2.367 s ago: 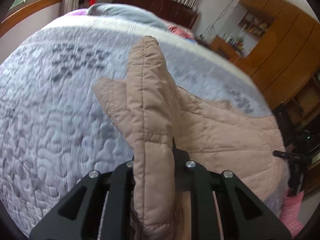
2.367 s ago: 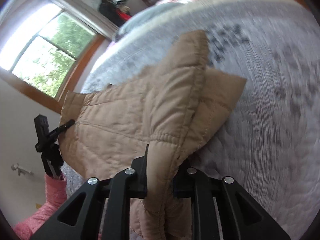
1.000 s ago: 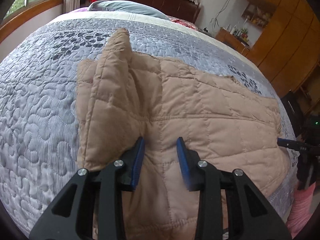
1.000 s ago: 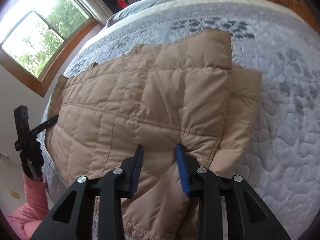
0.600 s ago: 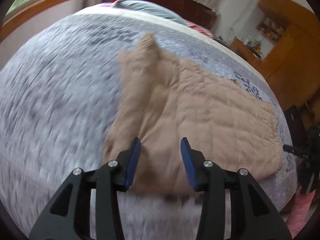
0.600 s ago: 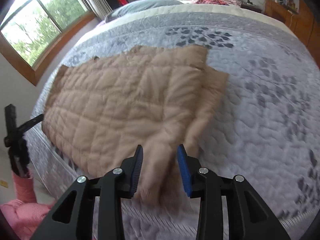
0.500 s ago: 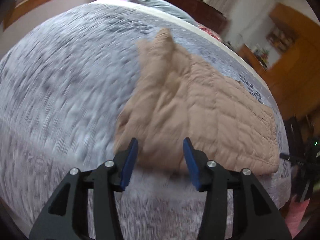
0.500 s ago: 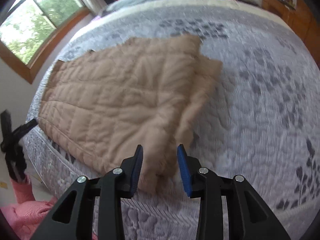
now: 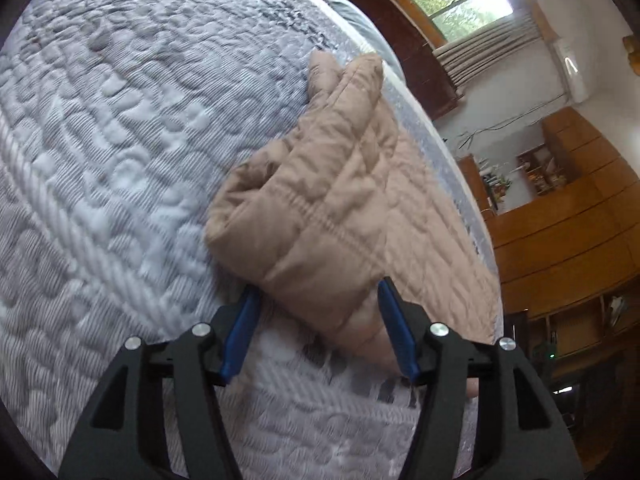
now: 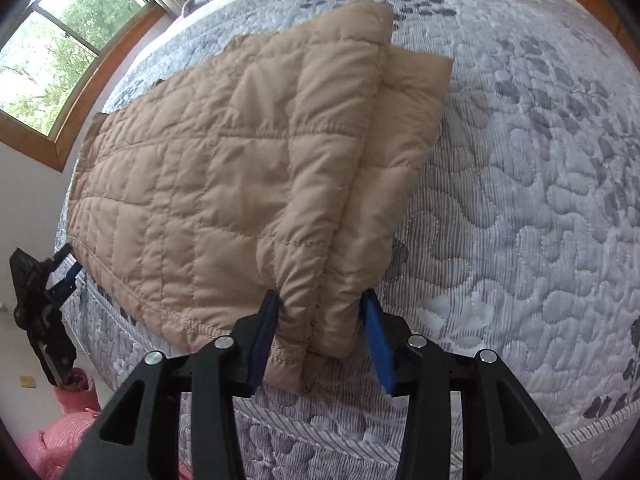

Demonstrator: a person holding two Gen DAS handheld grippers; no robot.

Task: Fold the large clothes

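With jaws opening and the near folded edge between their pads, the left gripper (image 9: 318,326) and right gripper (image 10: 322,338) straddle the tan quilted jacket (image 10: 240,168) lying on the bed quilt (image 10: 540,200); soft, light, bulky padding likely springs open, so grip the layered edge.

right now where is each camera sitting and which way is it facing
Left wrist: sits on the left gripper, looking down along its opening blue fingers at the folded end of the tan quilted jacket between them; beyond, a wooden wardrobe.
Right wrist: sits on the right gripper, fingers opening astride the jacket's near corner; a window at the upper left.
Shared: the jacket and the grey quilted bedspread.
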